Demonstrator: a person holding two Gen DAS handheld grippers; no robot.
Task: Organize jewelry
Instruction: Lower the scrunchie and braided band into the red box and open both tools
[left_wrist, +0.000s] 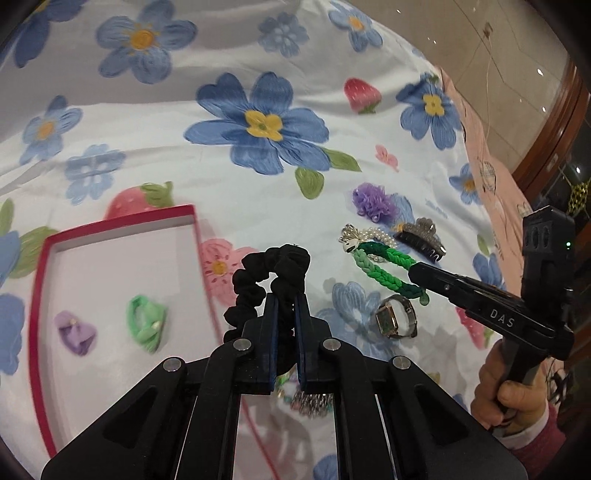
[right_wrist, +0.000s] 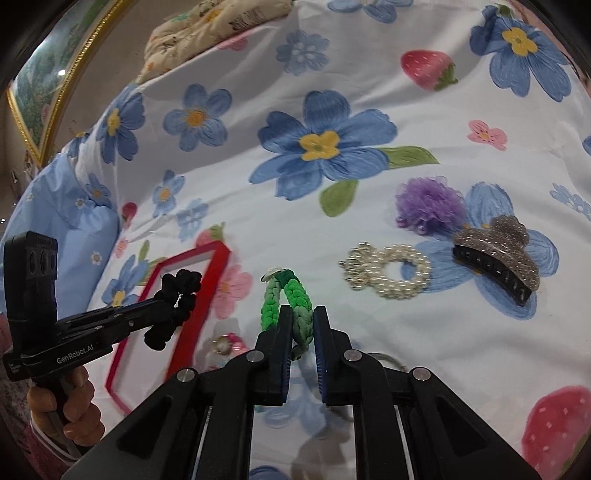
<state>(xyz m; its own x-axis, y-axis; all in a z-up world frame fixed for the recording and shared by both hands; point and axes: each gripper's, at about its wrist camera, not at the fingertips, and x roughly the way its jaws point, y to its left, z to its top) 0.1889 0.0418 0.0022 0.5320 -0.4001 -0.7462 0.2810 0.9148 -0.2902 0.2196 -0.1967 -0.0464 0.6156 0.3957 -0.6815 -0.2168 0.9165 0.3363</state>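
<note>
My left gripper (left_wrist: 286, 301) is shut on a black scrunchie (left_wrist: 269, 275), held above the flowered sheet just right of the red-rimmed box (left_wrist: 122, 221). A purple hair tie (left_wrist: 75, 332) and a green one (left_wrist: 146, 323) lie inside that box. My right gripper (right_wrist: 301, 314) is shut on a green braided band (right_wrist: 288, 297), lifted off the sheet. In the left wrist view the green braided band (left_wrist: 388, 267) hangs from the right gripper (left_wrist: 415, 271). In the right wrist view the left gripper (right_wrist: 173, 308) carries the black scrunchie (right_wrist: 173, 306) over the red-rimmed box (right_wrist: 184, 291).
On the sheet lie a purple mesh hair tie (right_wrist: 430, 203), a pearl ring band (right_wrist: 391, 275), a glittery claw clip (right_wrist: 496, 264) and a wristwatch (left_wrist: 395, 317). A pink-beaded piece (right_wrist: 227, 345) sits near the box. A hand (left_wrist: 511, 395) grips the right handle.
</note>
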